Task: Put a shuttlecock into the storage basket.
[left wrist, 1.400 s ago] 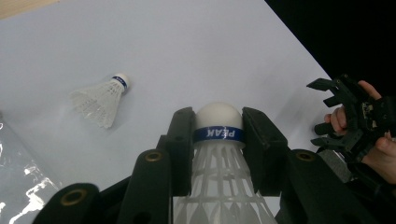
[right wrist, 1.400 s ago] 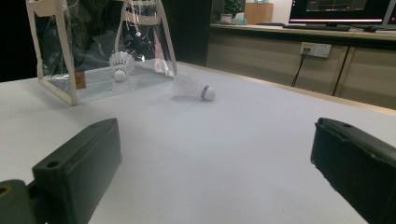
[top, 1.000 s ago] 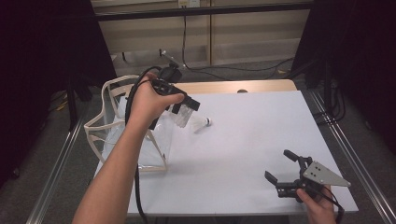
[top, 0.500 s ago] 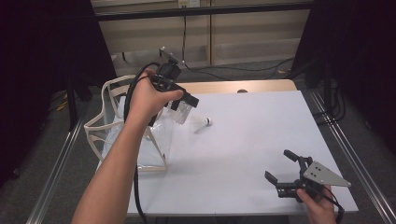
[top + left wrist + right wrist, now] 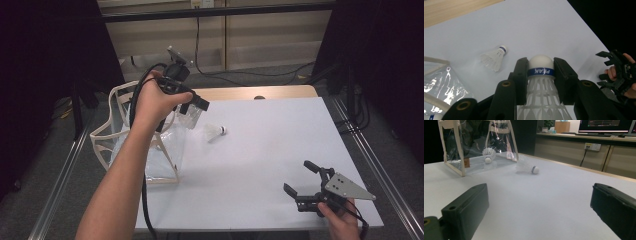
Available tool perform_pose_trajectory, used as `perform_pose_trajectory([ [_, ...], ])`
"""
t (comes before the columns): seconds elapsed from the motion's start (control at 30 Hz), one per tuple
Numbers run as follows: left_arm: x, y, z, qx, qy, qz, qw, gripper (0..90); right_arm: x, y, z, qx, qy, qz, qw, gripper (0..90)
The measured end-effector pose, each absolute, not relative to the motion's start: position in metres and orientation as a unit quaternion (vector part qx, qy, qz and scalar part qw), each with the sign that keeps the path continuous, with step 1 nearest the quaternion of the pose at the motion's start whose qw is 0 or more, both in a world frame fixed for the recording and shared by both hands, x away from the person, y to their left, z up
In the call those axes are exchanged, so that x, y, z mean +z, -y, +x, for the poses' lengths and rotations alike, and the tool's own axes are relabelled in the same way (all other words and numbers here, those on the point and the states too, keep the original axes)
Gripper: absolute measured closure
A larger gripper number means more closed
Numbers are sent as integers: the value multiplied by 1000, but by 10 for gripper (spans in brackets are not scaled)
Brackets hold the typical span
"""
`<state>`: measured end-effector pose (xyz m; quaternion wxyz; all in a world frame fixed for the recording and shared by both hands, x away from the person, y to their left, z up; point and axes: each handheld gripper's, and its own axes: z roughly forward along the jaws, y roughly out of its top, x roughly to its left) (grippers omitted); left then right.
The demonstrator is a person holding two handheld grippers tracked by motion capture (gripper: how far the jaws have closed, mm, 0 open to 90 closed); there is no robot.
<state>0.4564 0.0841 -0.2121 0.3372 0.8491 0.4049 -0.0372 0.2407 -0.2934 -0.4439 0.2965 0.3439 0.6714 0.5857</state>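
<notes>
Table [image 5: 260, 150] white, wood strip at far edge; dark room, cables behind.

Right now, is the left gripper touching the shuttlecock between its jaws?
Touching. In the left gripper view, the left gripper has both jaws pressed against the shuttlecock at its blue band, no gap either side.

Three shuttlecocks [image 5: 541, 82] [image 5: 216, 132] [image 5: 488, 154] — one clear bag [image 5: 165, 150] — two hand-held grippers [image 5: 192, 105] [image 5: 304, 181] — one table [image 5: 280, 140].
</notes>
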Motion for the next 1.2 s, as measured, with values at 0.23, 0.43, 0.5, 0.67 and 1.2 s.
perform_pose_trajectory([
  [0.23,-208,-86,458,-34,-408,849,335,656,-444,293,241,586,-671,344,297,14],
  [0.43,-207,-88,460,-31,-410,848,335,656,-444,294,240,585,-672,344,297,14],
  [0.5,-206,-88,461,-33,-410,848,335,656,-444,294,240,585,-672,344,297,14],
  [0.67,-205,-90,462,-31,-413,846,336,656,-444,294,240,586,-671,344,296,14],
  [1.2,-197,-97,464,-21,-418,843,338,656,-444,294,240,587,-670,342,299,14],
])
